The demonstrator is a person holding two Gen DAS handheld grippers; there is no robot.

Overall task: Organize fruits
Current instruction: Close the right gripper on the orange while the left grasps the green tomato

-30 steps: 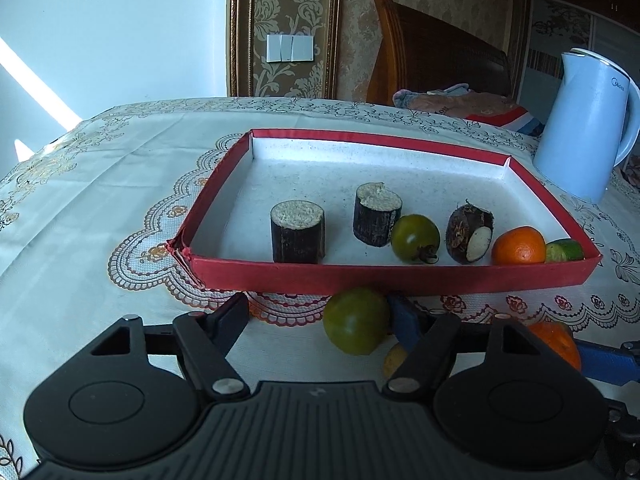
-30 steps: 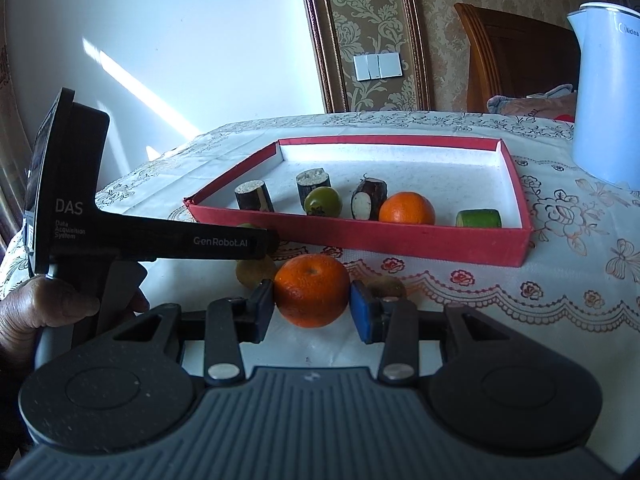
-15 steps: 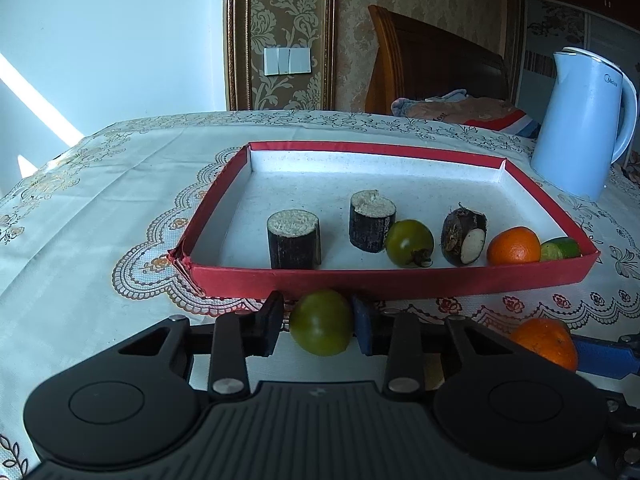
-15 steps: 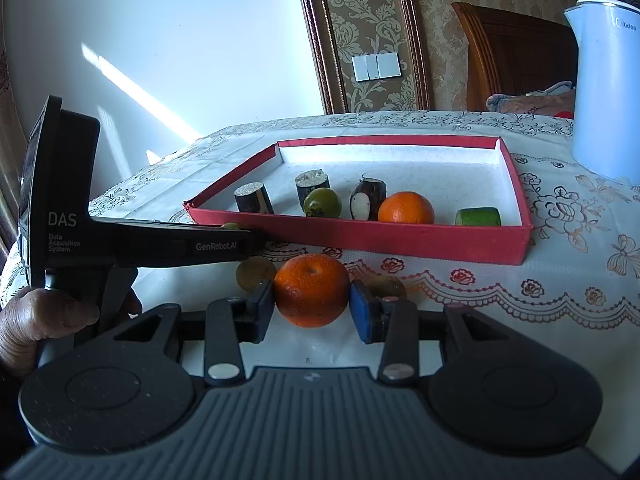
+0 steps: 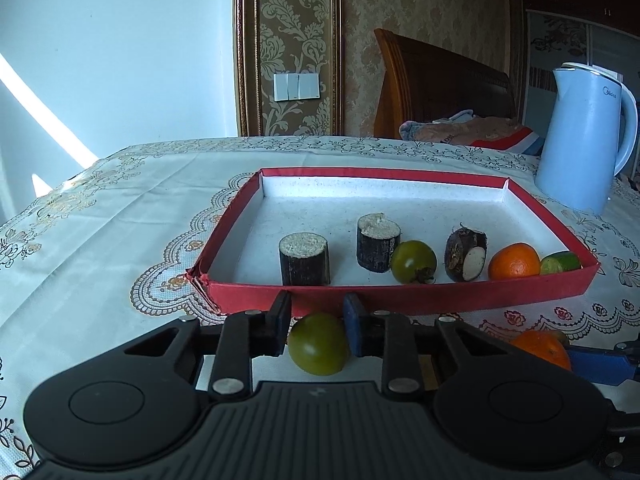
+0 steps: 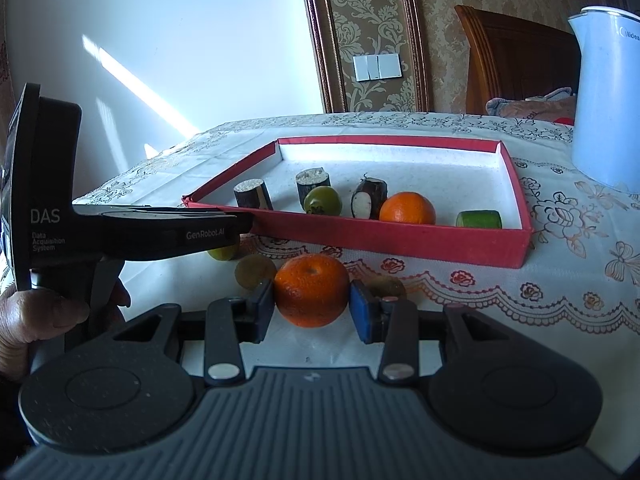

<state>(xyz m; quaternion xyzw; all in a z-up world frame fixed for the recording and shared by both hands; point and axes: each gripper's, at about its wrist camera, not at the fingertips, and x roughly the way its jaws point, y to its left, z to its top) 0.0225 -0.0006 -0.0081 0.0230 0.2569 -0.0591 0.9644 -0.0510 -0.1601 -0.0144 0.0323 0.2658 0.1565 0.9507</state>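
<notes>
Your left gripper has just been closing, and there's a green tomato between its pads now, sitting low in the centre of the left wrist view. The pads look like they're touching both sides, so I'd call that a pinch.

Your right gripper is clamped on an orange, lower centre of the right wrist view, with the fruit resting on the tablecloth.

What matters for the next move: the red tray is straight ahead of both grippers, its long near wall running left to right across the frame, just beyond the tomato. So I reckon each fruit has to go up and over that wall, then forward.

In the left view the left gripper sits closer to the wall. Free floor is on the tray's left side and at the back; the front row already has two dark stubs, another tomato, an orange and a green piece.
</notes>
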